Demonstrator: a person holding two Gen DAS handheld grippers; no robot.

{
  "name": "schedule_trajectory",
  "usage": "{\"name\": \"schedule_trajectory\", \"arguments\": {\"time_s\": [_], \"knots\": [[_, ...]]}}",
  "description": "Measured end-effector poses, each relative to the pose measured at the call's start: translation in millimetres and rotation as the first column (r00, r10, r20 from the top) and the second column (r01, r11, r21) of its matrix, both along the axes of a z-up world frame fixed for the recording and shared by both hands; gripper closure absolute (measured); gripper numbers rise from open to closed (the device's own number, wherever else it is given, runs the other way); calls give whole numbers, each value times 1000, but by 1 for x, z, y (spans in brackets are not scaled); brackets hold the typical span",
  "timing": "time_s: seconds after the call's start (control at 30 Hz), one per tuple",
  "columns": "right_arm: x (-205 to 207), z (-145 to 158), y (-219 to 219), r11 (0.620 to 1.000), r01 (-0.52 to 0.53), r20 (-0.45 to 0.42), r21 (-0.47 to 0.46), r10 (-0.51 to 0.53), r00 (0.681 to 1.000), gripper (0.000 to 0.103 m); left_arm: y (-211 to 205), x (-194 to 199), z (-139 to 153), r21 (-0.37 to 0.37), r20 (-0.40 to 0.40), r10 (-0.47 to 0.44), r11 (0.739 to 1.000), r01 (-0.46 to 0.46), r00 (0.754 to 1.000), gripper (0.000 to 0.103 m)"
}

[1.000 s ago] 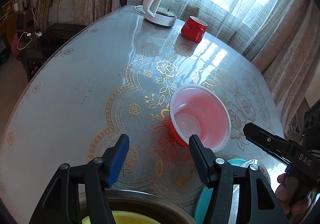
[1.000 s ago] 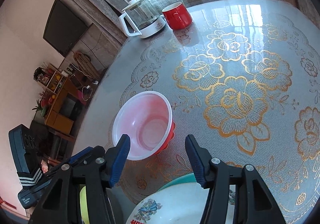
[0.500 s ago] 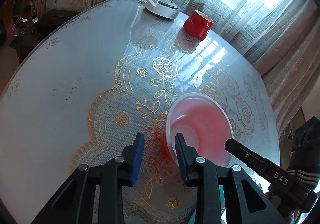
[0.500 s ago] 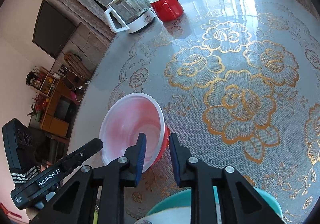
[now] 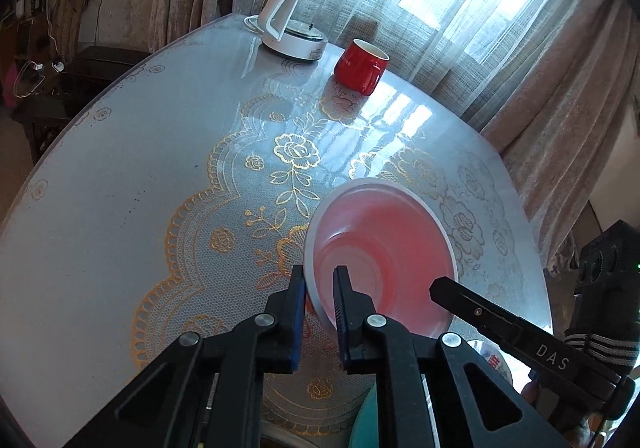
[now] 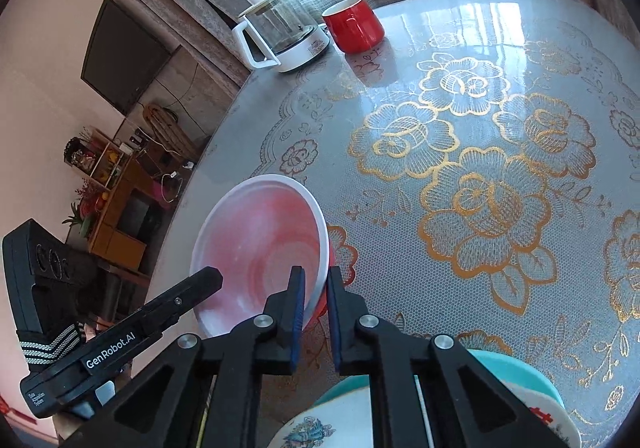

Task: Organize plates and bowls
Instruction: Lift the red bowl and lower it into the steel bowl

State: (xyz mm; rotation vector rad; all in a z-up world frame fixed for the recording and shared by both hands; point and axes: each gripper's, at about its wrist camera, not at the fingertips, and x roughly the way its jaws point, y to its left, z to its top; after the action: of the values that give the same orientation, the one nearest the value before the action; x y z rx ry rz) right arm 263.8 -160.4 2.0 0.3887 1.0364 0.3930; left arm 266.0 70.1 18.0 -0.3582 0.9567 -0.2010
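Note:
A plastic bowl (image 5: 392,248) (image 6: 256,244), red outside and whitish-pink inside, sits near the middle of the lace-patterned table (image 5: 120,176). My left gripper (image 5: 320,288) is shut on the bowl's left rim, one pad outside the wall and one inside. My right gripper (image 6: 316,288) is shut on the opposite, right rim in the same way. Each wrist view shows the other gripper's finger over the bowl's near edge: the right gripper's finger (image 5: 480,312) and the left gripper's finger (image 6: 180,300). The bowl looks tipped slightly toward the cameras.
A white-based glass kettle (image 5: 292,32) (image 6: 280,28) and a red mug (image 5: 362,66) (image 6: 354,24) stand at the far edge by the curtains. A teal plate (image 6: 520,368) under a white patterned plate (image 6: 320,428) lies close below the grippers.
Both grippers went from wide open to shut, each closing on a side of the bowl's rim. The bowl now appears slightly tipped.

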Motion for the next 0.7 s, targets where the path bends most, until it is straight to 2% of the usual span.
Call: {"name": "schedule_trajectory", "arguments": {"time_s": [0.17, 0.37, 0.7], "knots": [[-23, 19, 5, 999, -36, 44, 22, 35, 998, 92, 5, -35, 21, 24, 65, 7, 1000, -8, 998, 90], [-55, 35, 21, 995, -100, 84, 25, 98, 992, 92, 27, -85, 34, 12, 116, 38, 999, -40, 992, 90], [-106, 35, 58, 971, -230, 97, 64, 223, 970, 92, 67, -160, 29, -19, 124, 119, 993, -118, 985, 90]]}}
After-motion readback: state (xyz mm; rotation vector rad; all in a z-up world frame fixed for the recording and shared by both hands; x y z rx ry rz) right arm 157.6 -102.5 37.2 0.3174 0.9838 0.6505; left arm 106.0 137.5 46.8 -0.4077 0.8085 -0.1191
